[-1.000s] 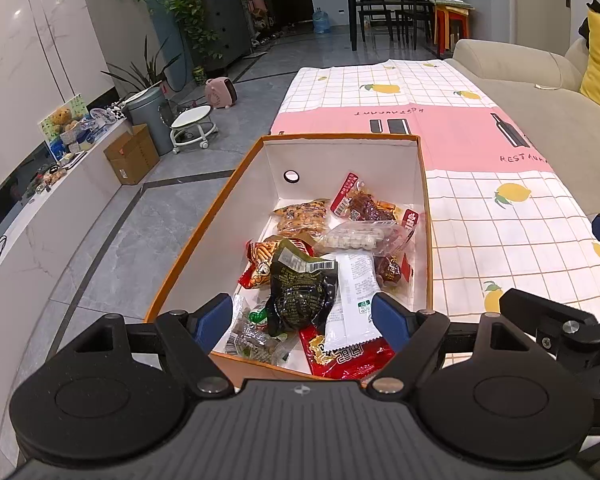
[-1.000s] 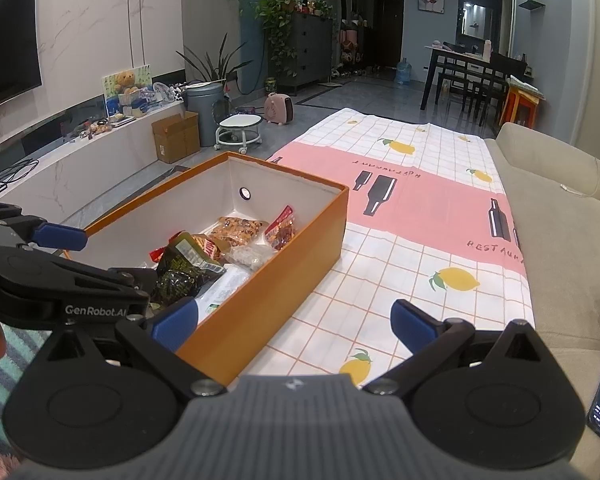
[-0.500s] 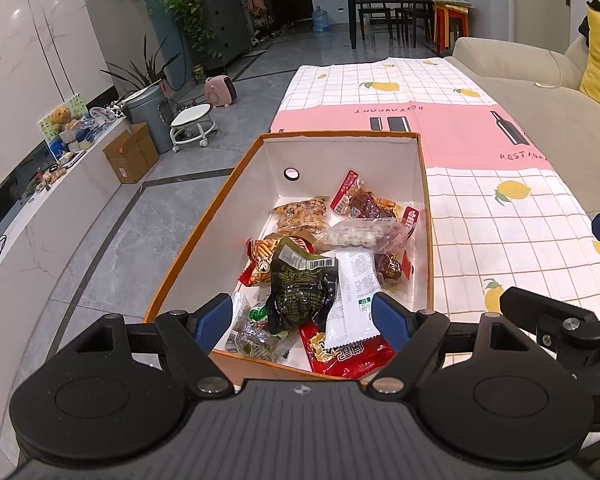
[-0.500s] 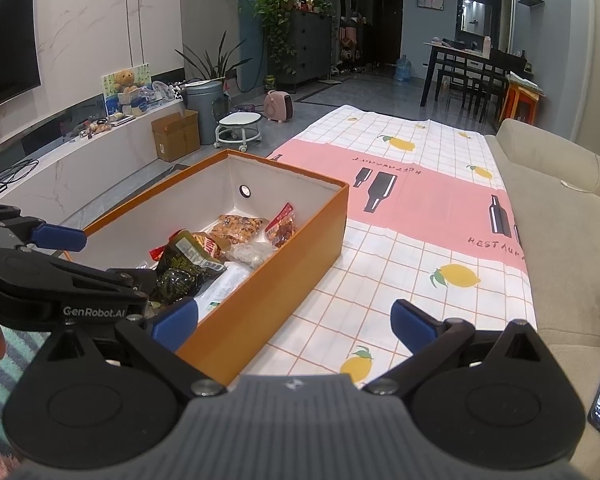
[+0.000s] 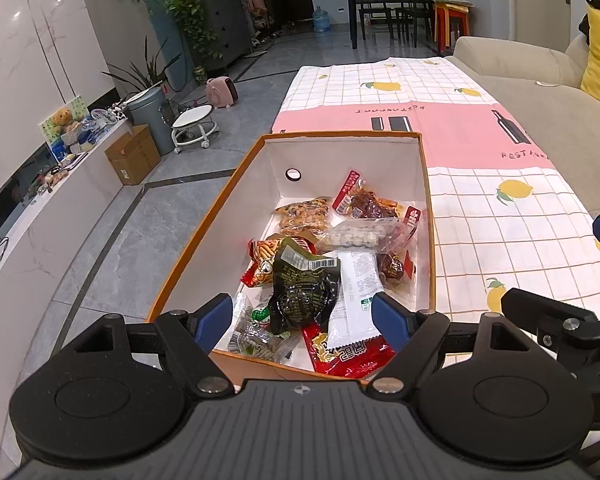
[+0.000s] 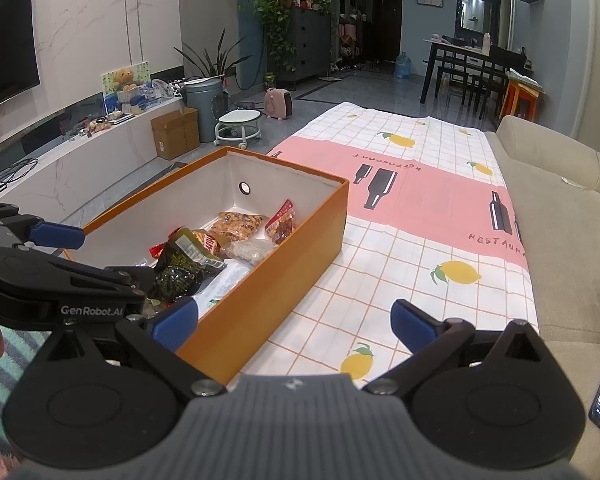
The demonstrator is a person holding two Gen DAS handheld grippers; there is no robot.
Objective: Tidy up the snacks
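Box (image 5: 427, 216) open-topped — tablecloth (image 6: 412, 248) beside bare

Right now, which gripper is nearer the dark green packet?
Left. The left gripper hovers over the dark green packet in the box; the right gripper sits beside the box over the tablecloth.

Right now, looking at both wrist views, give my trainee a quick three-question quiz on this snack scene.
1. True or false: the left gripper has its jaws shut on the dark green packet.
2. Where do the snacks lie? A) on the tablecloth B) in the orange box C) on the sofa
3. Fill in: the right gripper has its jaws ___.

Key: 1 false; 2 B; 3 open.
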